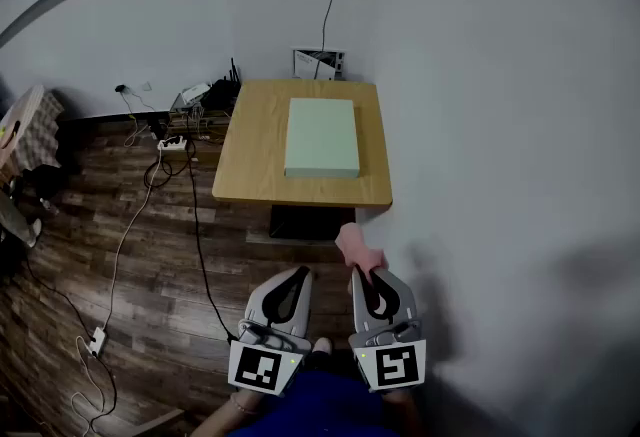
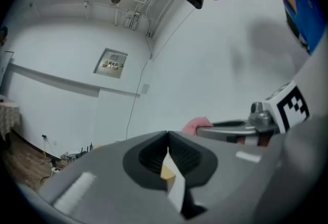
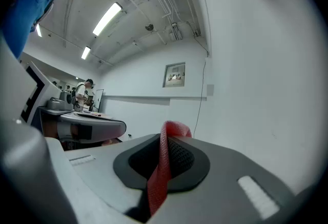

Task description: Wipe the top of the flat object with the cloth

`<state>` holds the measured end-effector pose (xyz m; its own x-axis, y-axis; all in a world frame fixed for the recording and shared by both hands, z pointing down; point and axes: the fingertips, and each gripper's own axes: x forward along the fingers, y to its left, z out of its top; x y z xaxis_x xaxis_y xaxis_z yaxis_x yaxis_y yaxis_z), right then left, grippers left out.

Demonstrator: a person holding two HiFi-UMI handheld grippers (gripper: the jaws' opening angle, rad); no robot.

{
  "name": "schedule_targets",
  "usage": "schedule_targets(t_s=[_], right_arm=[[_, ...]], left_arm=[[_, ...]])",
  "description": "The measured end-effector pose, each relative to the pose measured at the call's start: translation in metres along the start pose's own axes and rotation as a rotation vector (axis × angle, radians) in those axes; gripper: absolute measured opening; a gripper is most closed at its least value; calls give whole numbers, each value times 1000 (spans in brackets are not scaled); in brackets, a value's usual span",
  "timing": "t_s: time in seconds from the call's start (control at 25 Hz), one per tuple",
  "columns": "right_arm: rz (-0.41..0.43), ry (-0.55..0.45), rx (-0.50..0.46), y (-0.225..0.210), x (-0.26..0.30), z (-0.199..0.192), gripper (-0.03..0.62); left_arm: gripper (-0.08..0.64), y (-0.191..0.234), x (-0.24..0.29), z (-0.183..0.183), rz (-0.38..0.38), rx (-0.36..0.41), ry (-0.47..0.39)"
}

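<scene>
A wooden table (image 1: 255,140) stands against the wall (image 1: 480,75) — cables (image 1: 122,241) trail over the plank floor (image 1: 160,345).

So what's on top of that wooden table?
A flat pale-green box lies on the table. The tabletop beneath it is covered, so anything under it can't be seen.

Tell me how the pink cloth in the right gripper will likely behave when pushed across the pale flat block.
Probably floppy: the cloth is squeezed into a thin fold between the right gripper's shut jaws, with its free end bunched beyond the tips. It looks light and likely to bunch rather than slide stiffly over the flat block.
</scene>
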<state>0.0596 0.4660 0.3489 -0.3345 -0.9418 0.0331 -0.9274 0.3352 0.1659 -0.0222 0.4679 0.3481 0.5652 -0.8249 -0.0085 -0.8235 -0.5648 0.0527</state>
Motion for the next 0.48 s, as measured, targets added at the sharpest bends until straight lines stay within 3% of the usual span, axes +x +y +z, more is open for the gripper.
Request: schedule_targets(t_s=[0.24,0.48], right_arm=[[-3,-67,74,-16,-8,6,25],[-38,-58,86,-34,-5,-6,26]], left_arm=[[3,-13,8,-5,-6,-25,0],[3,-15,17,-26,-9,-65,44]])
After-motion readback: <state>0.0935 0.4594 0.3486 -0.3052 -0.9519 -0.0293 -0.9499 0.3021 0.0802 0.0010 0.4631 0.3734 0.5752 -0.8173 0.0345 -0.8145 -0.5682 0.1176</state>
